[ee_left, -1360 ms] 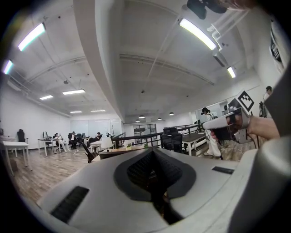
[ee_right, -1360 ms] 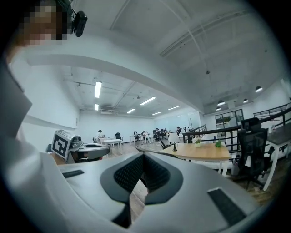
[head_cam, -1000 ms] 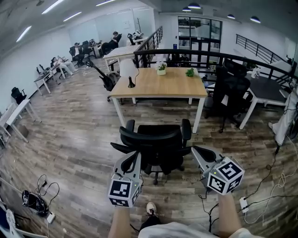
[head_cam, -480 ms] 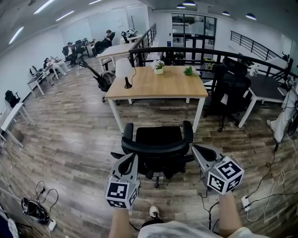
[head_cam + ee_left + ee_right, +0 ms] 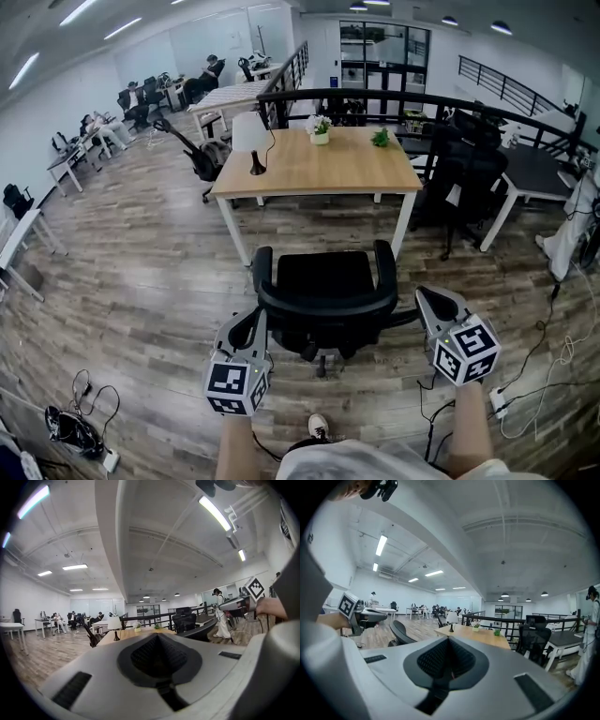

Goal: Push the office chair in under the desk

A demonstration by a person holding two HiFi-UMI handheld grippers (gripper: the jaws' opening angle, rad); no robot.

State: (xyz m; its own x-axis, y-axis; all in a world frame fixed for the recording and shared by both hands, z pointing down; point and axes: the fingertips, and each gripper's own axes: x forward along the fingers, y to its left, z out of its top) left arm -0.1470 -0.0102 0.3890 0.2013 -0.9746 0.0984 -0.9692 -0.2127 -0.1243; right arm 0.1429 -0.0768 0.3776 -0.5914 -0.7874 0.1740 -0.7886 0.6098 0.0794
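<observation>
The office chair (image 5: 326, 291) stands just short of the table (image 5: 319, 167), not yet under it. The left gripper (image 5: 255, 321) and right gripper (image 5: 427, 300), jaws together, flank its backrest; next comes a straight forward push.

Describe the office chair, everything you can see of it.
The chair is black, with a flat seat, two armrests, a curved backrest and a wheeled base partly hidden beneath. It stands upright on the wood floor, facing the desk, not yet under it, backrest toward the person. The left gripper and right gripper flank the backrest; whether they touch it cannot be told.
</observation>
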